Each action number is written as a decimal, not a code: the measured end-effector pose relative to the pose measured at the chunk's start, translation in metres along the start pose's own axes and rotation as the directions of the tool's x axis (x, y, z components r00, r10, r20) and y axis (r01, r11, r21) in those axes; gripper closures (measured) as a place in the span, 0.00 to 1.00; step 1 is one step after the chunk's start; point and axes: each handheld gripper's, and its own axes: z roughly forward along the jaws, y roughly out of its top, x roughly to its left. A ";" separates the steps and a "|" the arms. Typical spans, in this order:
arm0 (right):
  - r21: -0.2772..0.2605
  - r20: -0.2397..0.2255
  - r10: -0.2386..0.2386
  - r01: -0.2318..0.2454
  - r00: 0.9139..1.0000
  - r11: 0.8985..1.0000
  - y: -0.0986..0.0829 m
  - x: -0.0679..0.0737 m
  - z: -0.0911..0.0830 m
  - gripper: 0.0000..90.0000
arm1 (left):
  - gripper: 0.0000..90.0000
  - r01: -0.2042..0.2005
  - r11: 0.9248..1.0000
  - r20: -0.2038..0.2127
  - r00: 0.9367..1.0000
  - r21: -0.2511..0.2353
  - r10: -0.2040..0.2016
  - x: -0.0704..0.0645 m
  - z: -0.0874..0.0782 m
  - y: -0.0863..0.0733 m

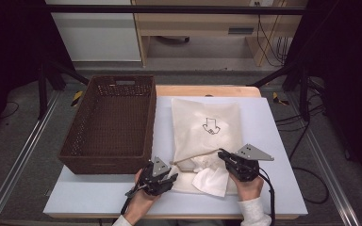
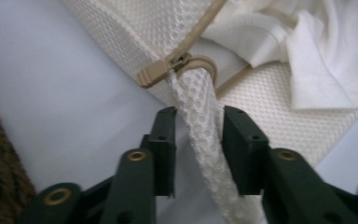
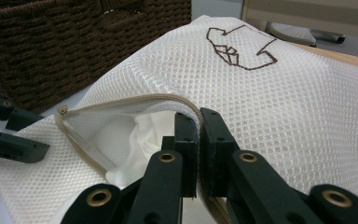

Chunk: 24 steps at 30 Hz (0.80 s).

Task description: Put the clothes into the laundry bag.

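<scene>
Your mesh bag (image 1: 206,129) lies on the bench (image 1: 273,141), soft and floppy. Right tool (image 3: 198,119) pinches its zipper edge; left tool (image 2: 198,122), jaws parted, straddles the pull tab (image 2: 200,107). Grip there.

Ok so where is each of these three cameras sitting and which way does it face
High view: above the person's side, looking forward and down on the table; both hands, both grippers.
Left gripper view: rides the left gripper, facing the mesh bag's zipper pull; own jaws around a mesh strap.
Right gripper view: rides the right gripper, facing the basket; jaws pinch the bag's zipper edge.
All share the bag.
</scene>
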 end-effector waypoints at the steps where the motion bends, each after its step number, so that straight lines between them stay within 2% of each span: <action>1: 0.001 0.001 -0.006 0.006 1.000 1.000 0.000 0.001 0.000 0.94 | 0.78 0.005 1.000 0.011 1.000 0.001 -0.005 0.000 0.001 -0.002; 3: 0.004 0.001 -0.007 0.007 1.000 1.000 0.000 0.001 0.001 0.90 | 0.83 0.009 1.000 0.016 1.000 0.003 -0.009 0.000 0.004 -0.005; 6: 0.004 0.011 -0.004 0.004 1.000 1.000 0.000 0.002 0.001 0.78 | 0.89 0.027 1.000 0.029 0.999 0.009 -0.028 0.001 0.006 -0.007; 10: -0.001 0.016 0.007 -0.007 1.000 1.000 0.003 0.001 -0.004 0.56 | 0.90 0.013 1.000 0.027 1.000 0.000 -0.013 0.001 0.005 -0.009; 13: 0.000 0.025 -0.004 0.004 1.000 1.000 0.006 0.004 -0.011 0.44 | 0.90 0.005 1.000 0.022 1.000 -0.013 -0.004 0.000 0.005 -0.011; 17: -0.006 0.000 -0.012 0.012 1.000 1.000 0.009 0.012 -0.022 0.37 | 0.90 0.005 1.000 0.023 1.000 -0.014 -0.005 0.001 0.006 -0.011; 21: -0.013 -0.028 -0.019 0.019 0.999 1.000 0.010 0.023 -0.031 0.37 | 0.90 -0.010 1.000 0.008 1.000 -0.016 0.010 -0.002 0.006 -0.011; 24: 0.039 -0.049 -0.030 0.032 0.998 0.999 0.003 0.031 -0.030 0.38 | 0.90 -0.019 1.000 0.002 1.000 -0.014 0.019 -0.002 0.006 -0.011</action>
